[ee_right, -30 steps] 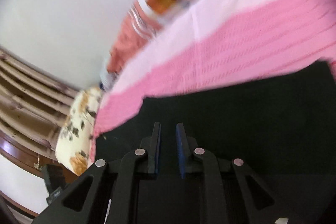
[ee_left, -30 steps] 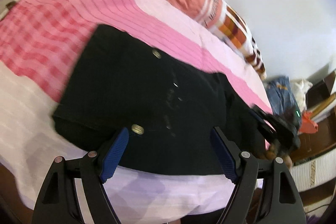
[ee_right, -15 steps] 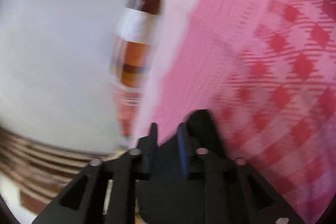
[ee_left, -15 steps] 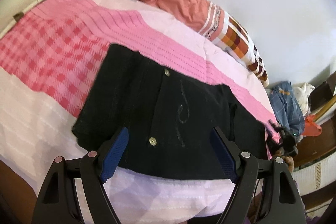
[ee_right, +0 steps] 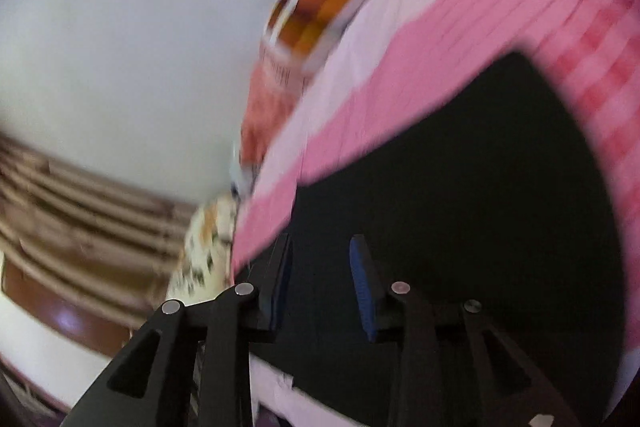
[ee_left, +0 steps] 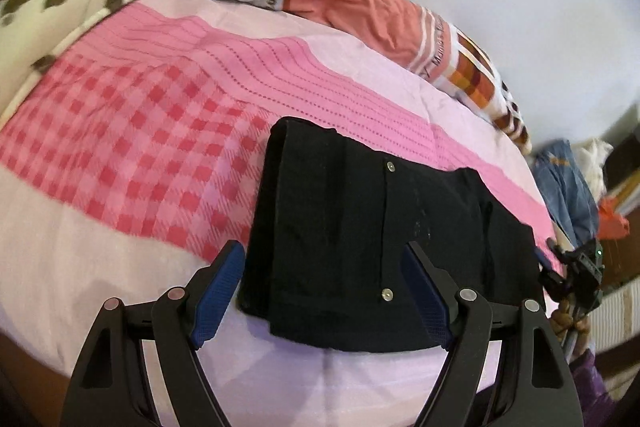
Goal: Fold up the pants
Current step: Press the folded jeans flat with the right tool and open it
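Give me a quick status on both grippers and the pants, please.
Left gripper open, empty. Right gripper just opening, empty. Black fabric pants folded flat on pink bedspread. Nothing obstructing.

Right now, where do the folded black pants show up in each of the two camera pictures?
Left wrist view: the black pants lie lower centre-right on the pink bedspread, folded into a rectangle.
Right wrist view: the black pants fill the lower right, blurred.
Shared landmark: the orange checked cloth along the bed's far edge, seen top centre in the right view.
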### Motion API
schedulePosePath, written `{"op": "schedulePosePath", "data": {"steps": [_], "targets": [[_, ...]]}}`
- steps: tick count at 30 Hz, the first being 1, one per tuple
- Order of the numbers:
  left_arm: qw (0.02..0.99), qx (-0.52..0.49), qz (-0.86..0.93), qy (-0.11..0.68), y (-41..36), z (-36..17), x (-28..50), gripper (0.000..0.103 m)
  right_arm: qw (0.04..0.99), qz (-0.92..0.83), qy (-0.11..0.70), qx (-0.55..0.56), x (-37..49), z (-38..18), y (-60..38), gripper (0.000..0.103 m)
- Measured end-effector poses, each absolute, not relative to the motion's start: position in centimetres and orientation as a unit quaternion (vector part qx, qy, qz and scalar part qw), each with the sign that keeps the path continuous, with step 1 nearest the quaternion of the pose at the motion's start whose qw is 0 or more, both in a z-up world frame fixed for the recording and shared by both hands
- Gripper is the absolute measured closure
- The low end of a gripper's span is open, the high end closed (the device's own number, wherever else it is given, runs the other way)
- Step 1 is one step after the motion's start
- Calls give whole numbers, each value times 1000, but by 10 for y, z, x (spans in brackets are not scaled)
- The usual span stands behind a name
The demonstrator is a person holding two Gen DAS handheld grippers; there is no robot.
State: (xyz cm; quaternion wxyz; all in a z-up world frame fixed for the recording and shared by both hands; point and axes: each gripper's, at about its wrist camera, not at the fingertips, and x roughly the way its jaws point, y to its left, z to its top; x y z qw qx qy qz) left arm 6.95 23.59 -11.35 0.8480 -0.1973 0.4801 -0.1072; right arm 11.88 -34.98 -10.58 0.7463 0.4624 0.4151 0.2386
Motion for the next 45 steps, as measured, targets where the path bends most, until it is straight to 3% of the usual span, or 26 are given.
{"op": "schedulePosePath", "data": {"steps": [5,13,19,27,39,45], "targets": [[847,-174,-126,487,243,-124,88,23,739,282,454,410,114,-104,-295,73],[817,-200,-141,523,245,-151,107,23,815,313,443,202,201,-48,-253,73],[818,-197,-147,519,240,-156,111,23,789,334,497,135,263,-74,-233,73],[811,-224,-149,519,245,-158,114,23,735,401,546,39,273,-96,-200,73],[815,-204,-145,523,232,-158,122,16,694,440,568,-43,283,-103,-187,69],[817,-200,-145,521,229,-158,124,11,684,474,555,-5,291,-105,-183,72]]}}
